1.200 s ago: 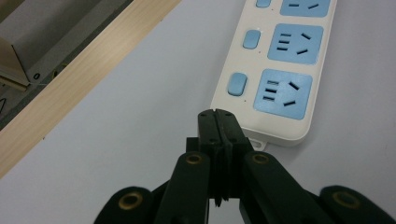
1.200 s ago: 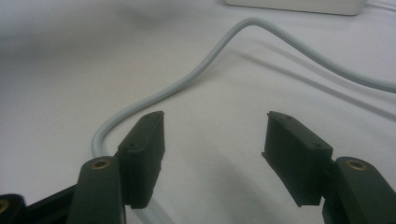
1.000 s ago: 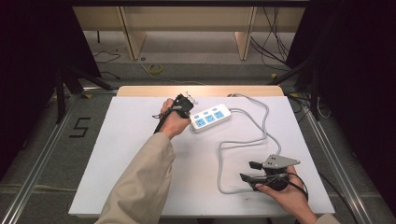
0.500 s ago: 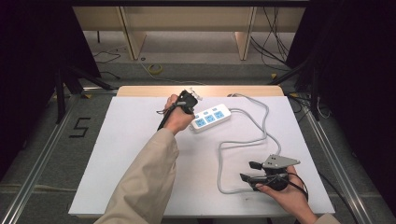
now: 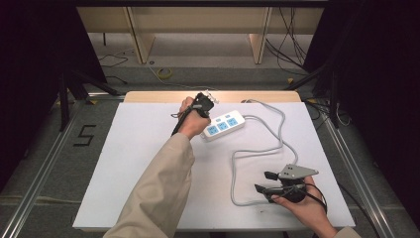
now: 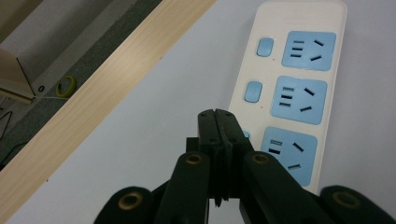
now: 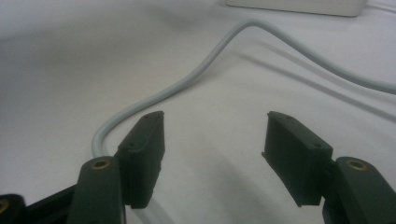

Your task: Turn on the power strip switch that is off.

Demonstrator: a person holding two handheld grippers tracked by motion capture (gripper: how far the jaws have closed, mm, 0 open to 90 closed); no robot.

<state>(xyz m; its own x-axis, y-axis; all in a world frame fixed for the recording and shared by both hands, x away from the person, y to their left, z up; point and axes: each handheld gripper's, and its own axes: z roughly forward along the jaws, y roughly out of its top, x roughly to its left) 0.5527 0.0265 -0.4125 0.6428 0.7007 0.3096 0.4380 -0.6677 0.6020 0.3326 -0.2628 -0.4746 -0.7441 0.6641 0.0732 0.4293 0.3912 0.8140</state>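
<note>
Left gripper [image 5: 204,100]: held in the left hand [image 5: 192,120] over the far middle of the white table [image 5: 138,163]; compared with a second ago it sits slightly farther right and closer to the strip's near-left end, the change being small.
Left jaws: pressed together with nothing between them, as the left gripper view [image 6: 218,135] shows; their tips hang over the strip's left edge by the lowest switch.
Power strip [image 5: 225,124]: white with three blue sockets and blue switches, lying at an angle near the table's far edge; same place as in the earlier frames.
Cord [image 5: 257,153]: grey-white, running from the strip's far end, looping right and down toward the right gripper; its lie is unchanged.
Right gripper [image 5: 265,182]: held in the right hand [image 5: 302,203] at the near right of the table, in the same spot as before.
Right jaws: spread wide apart, empty; the right gripper view [image 7: 212,154] shows the cord [image 7: 187,79] curving past the left jaw.
</note>
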